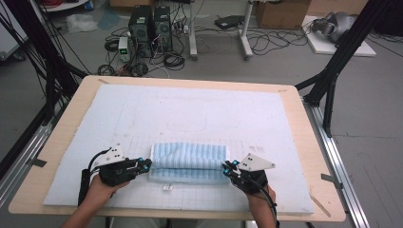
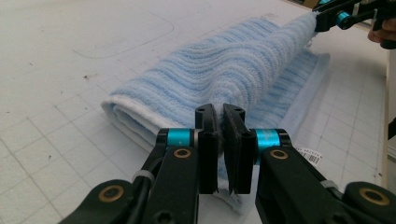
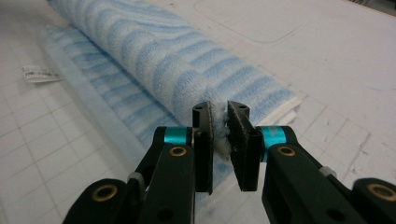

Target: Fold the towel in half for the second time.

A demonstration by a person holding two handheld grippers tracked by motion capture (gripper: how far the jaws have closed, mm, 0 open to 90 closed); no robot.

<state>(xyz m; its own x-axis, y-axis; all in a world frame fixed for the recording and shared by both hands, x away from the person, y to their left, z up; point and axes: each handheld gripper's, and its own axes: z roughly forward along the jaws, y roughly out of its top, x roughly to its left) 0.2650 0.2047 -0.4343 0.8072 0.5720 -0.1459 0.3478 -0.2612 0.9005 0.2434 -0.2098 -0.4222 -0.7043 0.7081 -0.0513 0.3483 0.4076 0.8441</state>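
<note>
A blue-and-white striped towel (image 1: 188, 162) lies folded near the front of the white gridded mat (image 1: 190, 114). My left gripper (image 1: 147, 165) is shut on the towel's left end; in the left gripper view the towel (image 2: 224, 79) is pinched between the jaws of this gripper (image 2: 220, 112). My right gripper (image 1: 226, 168) is shut on the right end, and the right gripper view has towel (image 3: 154, 60) fabric squeezed between its jaws (image 3: 220, 109). The gripped upper layer is lifted off the lower layer. A white label (image 1: 167, 187) sticks out at the towel's front edge.
The mat covers a wooden table (image 1: 304, 123). Faint outlines are drawn on the mat behind the towel. Beyond the table, the floor holds computer towers (image 1: 149, 26), cables and black frame legs (image 1: 332, 71).
</note>
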